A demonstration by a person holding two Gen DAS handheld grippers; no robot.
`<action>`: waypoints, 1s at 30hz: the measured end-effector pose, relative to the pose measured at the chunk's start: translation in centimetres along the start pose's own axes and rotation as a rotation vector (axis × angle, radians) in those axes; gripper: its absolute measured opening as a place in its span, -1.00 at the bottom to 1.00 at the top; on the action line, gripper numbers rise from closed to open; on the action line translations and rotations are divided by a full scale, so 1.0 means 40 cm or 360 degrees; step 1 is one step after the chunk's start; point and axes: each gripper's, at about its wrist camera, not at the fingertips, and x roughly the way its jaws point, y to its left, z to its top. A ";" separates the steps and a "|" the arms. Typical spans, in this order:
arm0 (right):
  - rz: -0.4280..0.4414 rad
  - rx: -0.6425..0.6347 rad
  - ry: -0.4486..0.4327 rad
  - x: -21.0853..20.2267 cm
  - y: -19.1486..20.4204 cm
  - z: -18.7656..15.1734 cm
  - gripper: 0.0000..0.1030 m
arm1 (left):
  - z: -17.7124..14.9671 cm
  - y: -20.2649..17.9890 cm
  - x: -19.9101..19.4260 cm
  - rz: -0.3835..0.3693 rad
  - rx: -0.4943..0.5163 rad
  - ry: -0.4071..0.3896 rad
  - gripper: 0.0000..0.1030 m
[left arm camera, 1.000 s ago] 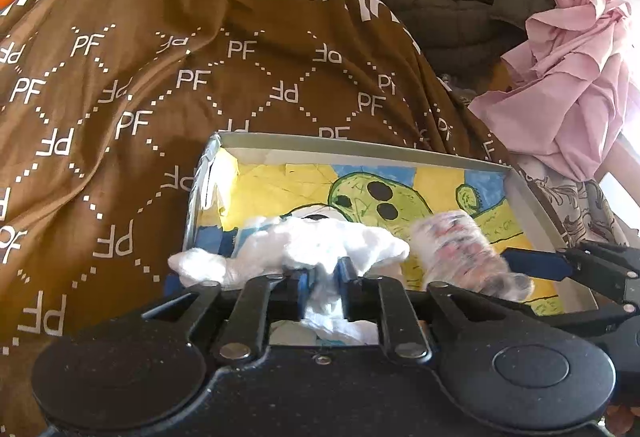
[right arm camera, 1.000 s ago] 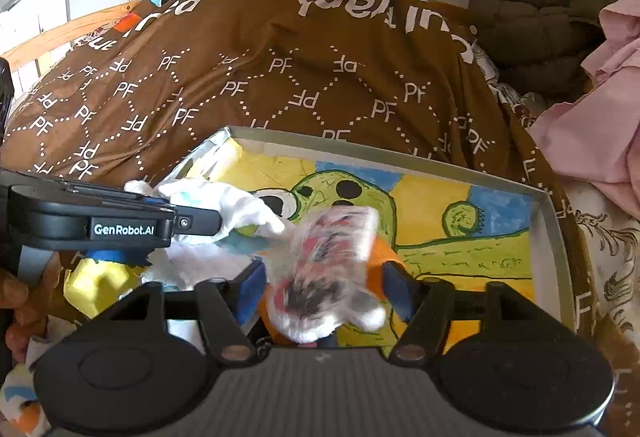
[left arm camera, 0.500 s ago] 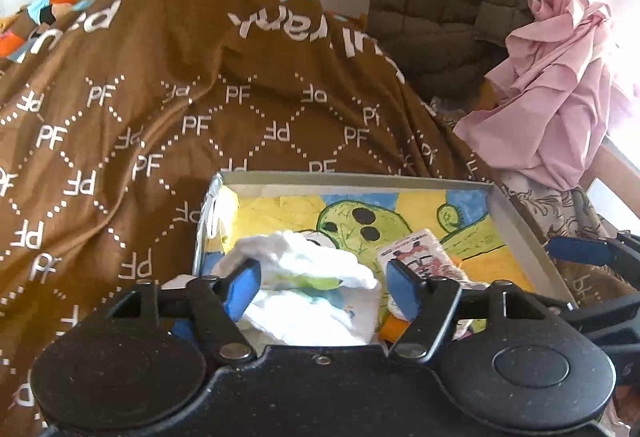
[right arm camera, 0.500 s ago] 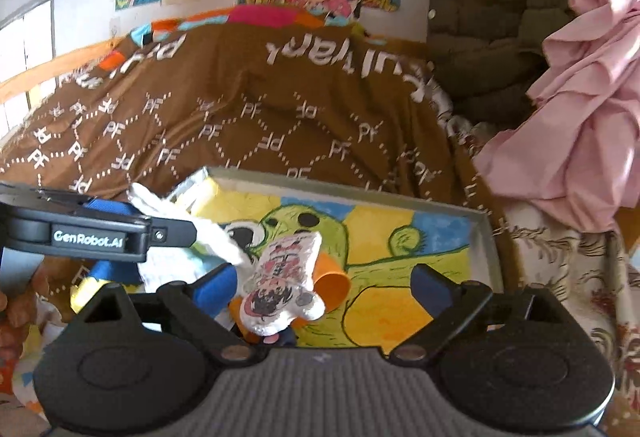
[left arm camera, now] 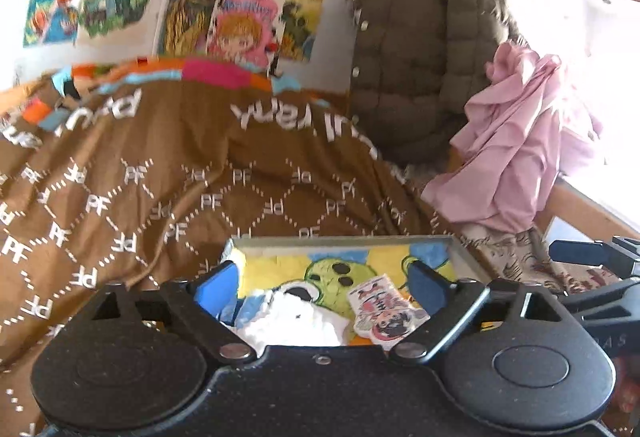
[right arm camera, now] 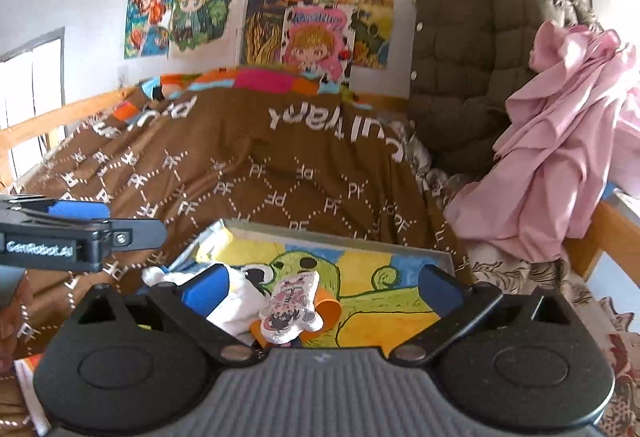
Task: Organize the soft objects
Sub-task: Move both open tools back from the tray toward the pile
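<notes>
A shallow box [left arm camera: 340, 239] [right arm camera: 344, 244] with a green cartoon painted inside lies on the bed. In it lie a white soft toy [left arm camera: 298, 321] [right arm camera: 240, 297] and, to its right, a flat plush printed with a pink cartoon figure [left arm camera: 384, 311] [right arm camera: 290, 307], resting on something orange [right arm camera: 328, 309]. My left gripper [left arm camera: 322, 285] is open above and behind the white toy, holding nothing. My right gripper [right arm camera: 324, 289] is open too, above the printed plush and apart from it. Each gripper shows at the edge of the other's view: the left gripper [right arm camera: 80, 235] and the right gripper [left arm camera: 592, 257].
A brown blanket [left arm camera: 180, 177] with white "PF" print covers the bed beyond the box. An olive puffer jacket [right arm camera: 480, 57] and bunched pink cloth [right arm camera: 560, 157] hang at the right. Posters [right arm camera: 280, 17] fill the wall. A wooden rail [right arm camera: 612, 233] runs along the right.
Both grippers were shut on the toys a second ago; they opened, left the white toy and printed plush in the box, and have drawn back and up.
</notes>
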 end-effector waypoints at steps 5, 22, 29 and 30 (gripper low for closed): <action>-0.0018 0.0026 -0.0067 -0.084 -0.001 0.000 0.99 | 0.001 -0.036 -0.105 0.0010 0.0063 -0.0123 0.94; -0.0108 0.0028 -0.0290 -0.387 0.036 -0.100 0.99 | -0.106 -0.097 -0.375 -0.0054 0.0081 -0.0221 0.98; -0.0127 -0.0057 -0.0299 -0.462 0.094 -0.184 0.99 | -0.190 -0.076 -0.430 -0.0038 0.0040 -0.0164 0.98; -0.0128 -0.0061 -0.0299 -0.469 0.103 -0.194 0.99 | -0.200 -0.072 -0.435 -0.0032 0.0035 -0.0156 0.98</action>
